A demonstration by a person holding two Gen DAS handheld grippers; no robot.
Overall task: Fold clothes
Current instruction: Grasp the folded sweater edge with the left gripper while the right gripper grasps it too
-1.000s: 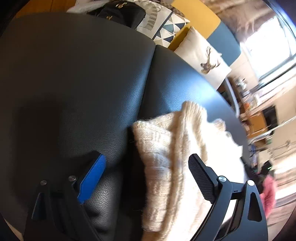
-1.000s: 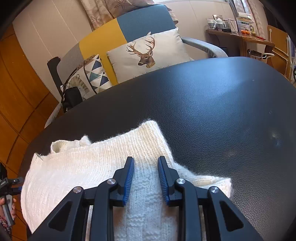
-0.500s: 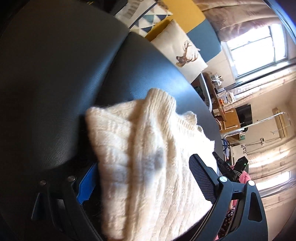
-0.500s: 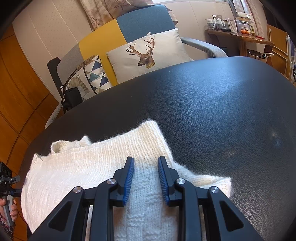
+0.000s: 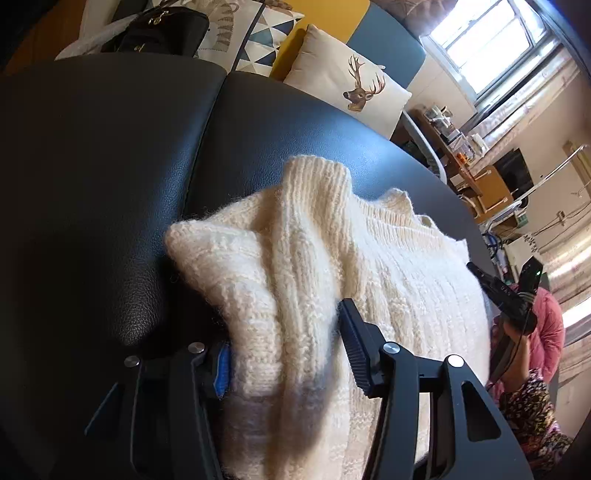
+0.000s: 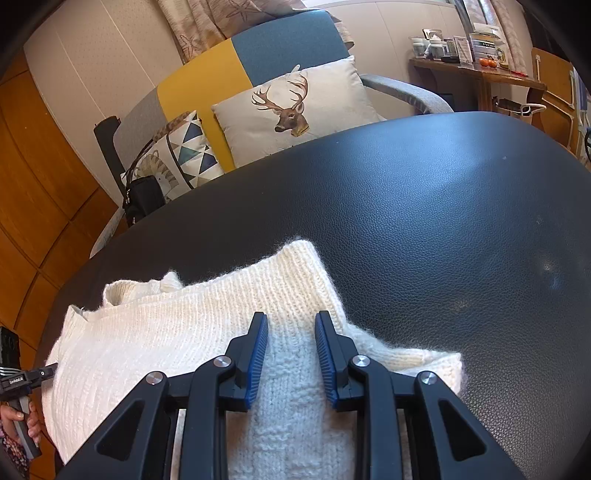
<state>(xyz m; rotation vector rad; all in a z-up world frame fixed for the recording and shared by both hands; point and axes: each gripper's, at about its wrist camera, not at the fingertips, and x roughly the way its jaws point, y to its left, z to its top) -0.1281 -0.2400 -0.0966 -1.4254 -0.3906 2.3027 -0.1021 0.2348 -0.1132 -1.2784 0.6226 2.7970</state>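
My left tool (image 5: 284,354) has just been closing and now grasps the sweater's (image 5: 332,258) bunched edge; my right tool (image 6: 290,354) pinches its knit, ready to fold across the table (image 6: 443,221).

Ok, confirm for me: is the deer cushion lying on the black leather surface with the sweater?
No. The deer cushion leans on the sofa behind the black surface; only the sweater lies there.

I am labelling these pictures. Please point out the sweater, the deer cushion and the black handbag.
sweater (image 6: 155,343): right wrist view, on its flat knitted body.
deer cushion (image 6: 291,107): right wrist view, on the printed deer head.
black handbag (image 5: 159,31): left wrist view, on the bag's front side.
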